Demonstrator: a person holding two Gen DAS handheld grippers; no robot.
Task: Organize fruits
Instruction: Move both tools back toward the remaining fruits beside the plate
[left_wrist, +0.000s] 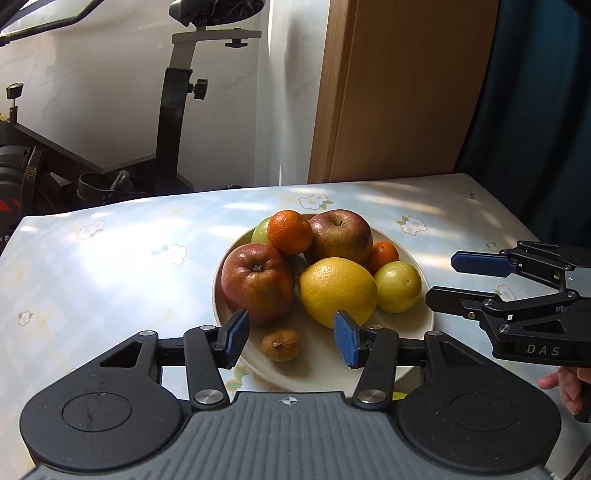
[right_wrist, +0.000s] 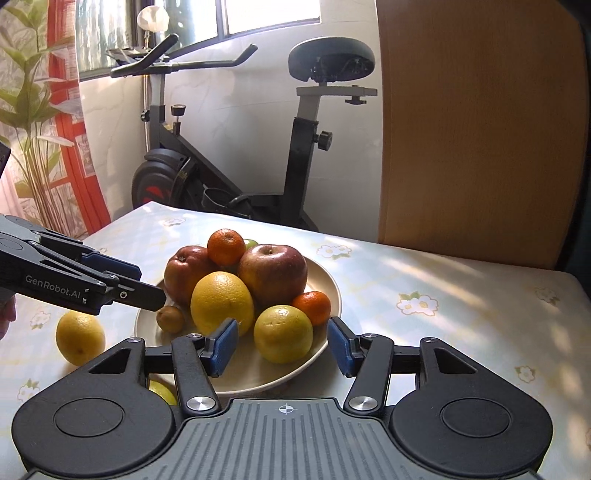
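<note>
A cream plate (left_wrist: 421, 325) (right_wrist: 332, 291) on the table holds piled fruit: two red apples (left_wrist: 256, 282) (left_wrist: 340, 236), a large yellow citrus (left_wrist: 338, 291) (right_wrist: 221, 301), a yellow-green fruit (left_wrist: 398, 286) (right_wrist: 283, 334), two tangerines (left_wrist: 290, 232) (left_wrist: 382, 254), a green fruit (left_wrist: 260, 230) and a small brown fruit (left_wrist: 280, 345) (right_wrist: 170, 319). A lemon (right_wrist: 80, 338) lies on the table left of the plate; another yellow fruit (right_wrist: 162, 391) peeks out under my right gripper. My left gripper (left_wrist: 291, 341) is open over the plate's near rim. My right gripper (right_wrist: 282, 347) (left_wrist: 443, 278) is open, its fingers either side of the yellow-green fruit.
The table (left_wrist: 110, 280) has a pale floral cloth. An exercise bike (right_wrist: 236, 155) stands behind it by the wall. A wooden panel (right_wrist: 480, 129) rises at the back right. A plant and a red-framed window (right_wrist: 48, 122) are at the far left.
</note>
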